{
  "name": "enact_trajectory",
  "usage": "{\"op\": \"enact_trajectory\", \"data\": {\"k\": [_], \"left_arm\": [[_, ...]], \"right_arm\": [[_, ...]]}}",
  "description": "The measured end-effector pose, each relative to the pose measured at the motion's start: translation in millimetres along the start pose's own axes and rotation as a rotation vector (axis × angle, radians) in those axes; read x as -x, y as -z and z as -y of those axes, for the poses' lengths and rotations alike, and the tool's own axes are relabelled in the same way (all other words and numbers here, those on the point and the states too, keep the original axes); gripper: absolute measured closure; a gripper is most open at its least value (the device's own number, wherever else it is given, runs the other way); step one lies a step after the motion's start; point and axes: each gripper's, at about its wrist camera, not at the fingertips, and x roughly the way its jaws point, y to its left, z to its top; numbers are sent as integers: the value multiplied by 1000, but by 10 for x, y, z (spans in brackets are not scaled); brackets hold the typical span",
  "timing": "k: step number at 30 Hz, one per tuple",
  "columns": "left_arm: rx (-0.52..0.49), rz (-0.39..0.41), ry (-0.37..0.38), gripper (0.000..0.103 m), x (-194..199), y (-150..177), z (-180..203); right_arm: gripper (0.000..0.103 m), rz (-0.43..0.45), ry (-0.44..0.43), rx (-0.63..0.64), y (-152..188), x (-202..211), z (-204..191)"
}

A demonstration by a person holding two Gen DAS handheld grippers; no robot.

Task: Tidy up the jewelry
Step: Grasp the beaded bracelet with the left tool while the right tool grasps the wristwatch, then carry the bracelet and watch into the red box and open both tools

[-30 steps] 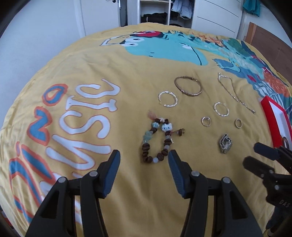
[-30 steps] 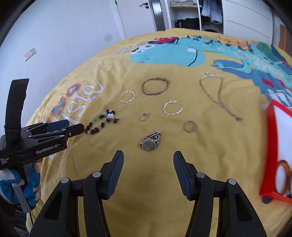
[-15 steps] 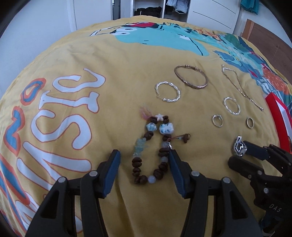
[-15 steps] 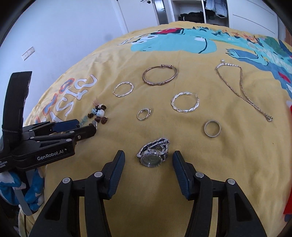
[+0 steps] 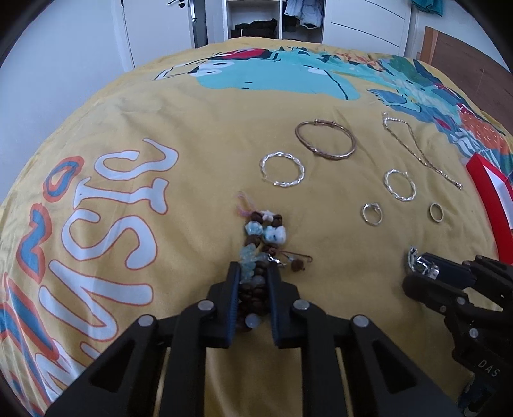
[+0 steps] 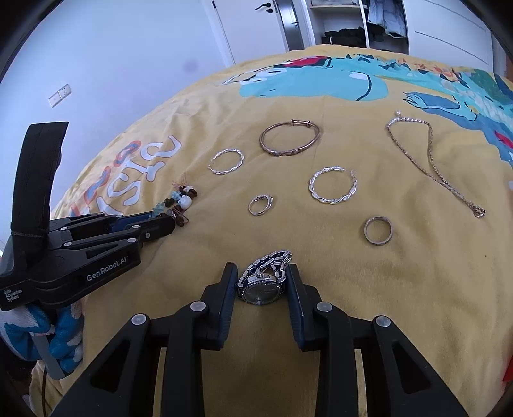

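Jewelry lies on a yellow printed bedspread. My left gripper is shut on the brown and blue bead bracelet, whose far end sticks out past the fingers; it also shows in the right wrist view. My right gripper is shut on a silver wristwatch, which touches both fingers; it also shows in the left wrist view. A gold bangle, two twisted silver hoops, two small rings and a gold chain lie beyond.
A red-rimmed white tray sits at the right edge of the bed. White wardrobe doors and an open closet stand behind the bed. A wall is to the left.
Both grippers moved forward and down. The left closed on the bead bracelet and bunched it. The right closed around the wristwatch.
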Motion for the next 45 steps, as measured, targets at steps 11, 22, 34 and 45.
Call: {"op": "enact_trajectory", "data": {"k": [11,22,34,45], "left_arm": [[19,25,9,88,395,8,36],[11,83,21,89,1023,58,126],[-24,108,56,89,1566,190,483],[-125,100,156,89,1685,-36,1425]], "right_arm": [[74,40,-9,15,-7,452,-83],[74,75,11,43,82,1089,-273],[74,114,47,11,289,1735,-195],[74,168,163,-58,371,2346,665]]}}
